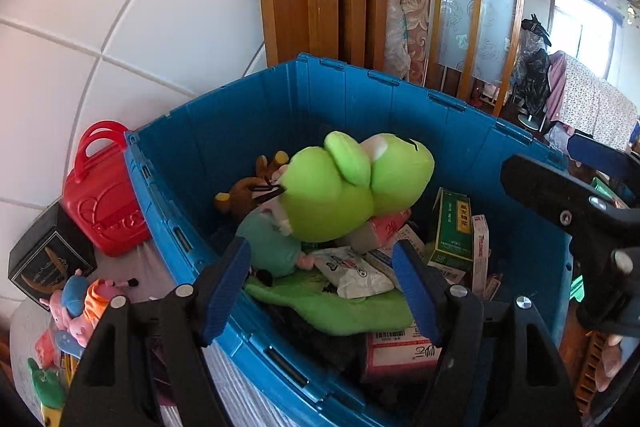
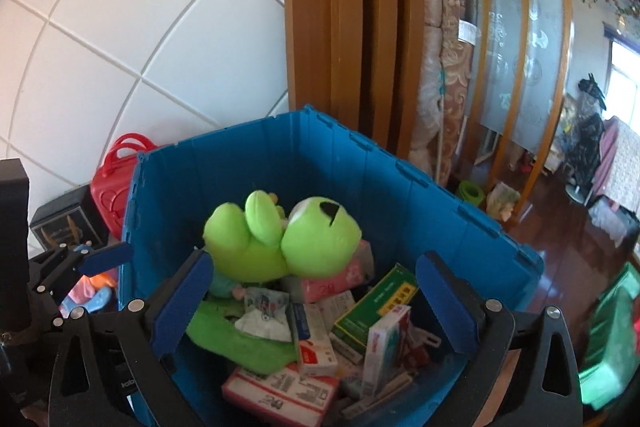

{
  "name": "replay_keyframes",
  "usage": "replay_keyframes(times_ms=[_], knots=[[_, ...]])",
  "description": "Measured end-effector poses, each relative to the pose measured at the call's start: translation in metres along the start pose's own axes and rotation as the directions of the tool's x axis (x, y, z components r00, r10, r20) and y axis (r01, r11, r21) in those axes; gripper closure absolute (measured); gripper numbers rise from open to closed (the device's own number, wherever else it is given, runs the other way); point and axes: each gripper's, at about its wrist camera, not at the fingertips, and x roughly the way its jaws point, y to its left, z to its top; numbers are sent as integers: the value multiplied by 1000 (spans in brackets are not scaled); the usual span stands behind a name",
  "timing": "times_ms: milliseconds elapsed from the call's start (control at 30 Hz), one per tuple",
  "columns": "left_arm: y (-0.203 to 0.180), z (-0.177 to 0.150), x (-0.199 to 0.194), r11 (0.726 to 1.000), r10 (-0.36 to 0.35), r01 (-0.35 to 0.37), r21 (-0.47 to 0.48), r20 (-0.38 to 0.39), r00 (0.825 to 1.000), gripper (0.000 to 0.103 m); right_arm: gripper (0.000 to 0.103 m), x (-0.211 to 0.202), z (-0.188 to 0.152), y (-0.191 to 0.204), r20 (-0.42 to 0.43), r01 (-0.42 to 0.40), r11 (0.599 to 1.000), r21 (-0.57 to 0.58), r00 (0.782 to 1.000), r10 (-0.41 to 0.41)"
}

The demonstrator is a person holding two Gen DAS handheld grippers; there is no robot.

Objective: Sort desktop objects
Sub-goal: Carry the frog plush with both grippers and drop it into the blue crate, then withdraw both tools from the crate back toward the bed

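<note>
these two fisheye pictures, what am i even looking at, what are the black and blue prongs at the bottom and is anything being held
Each picture comes from a camera mounted on a handheld gripper; a person carries one in each hand. The black arms with blue pads are the gripper's two fingers. The left gripper is seen from its own camera, the right gripper from the other. Both are open and hold nothing. They hover over a blue crate filled with a green plush frog and small boxes, such as a green box. Beside the crate stand a red toy case and a black box.
</note>
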Motion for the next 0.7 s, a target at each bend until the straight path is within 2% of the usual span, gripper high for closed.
replay_keyframes(times_ms=[167,400,700], knots=[[4,-17,-19,1000,-4,4,7,10,1000,30,0,-17,-3,-1,1,-16,1000,14,1000,16],[16,-47,-52,998,51,-52,23,41,998,26,0,-51,-20,16,0,-27,1000,-14,1000,27],[40,-88,-92,1000,18,-17,-12,51,999,26,0,-79,-56,46,-18,-49,998,-46,999,48]])
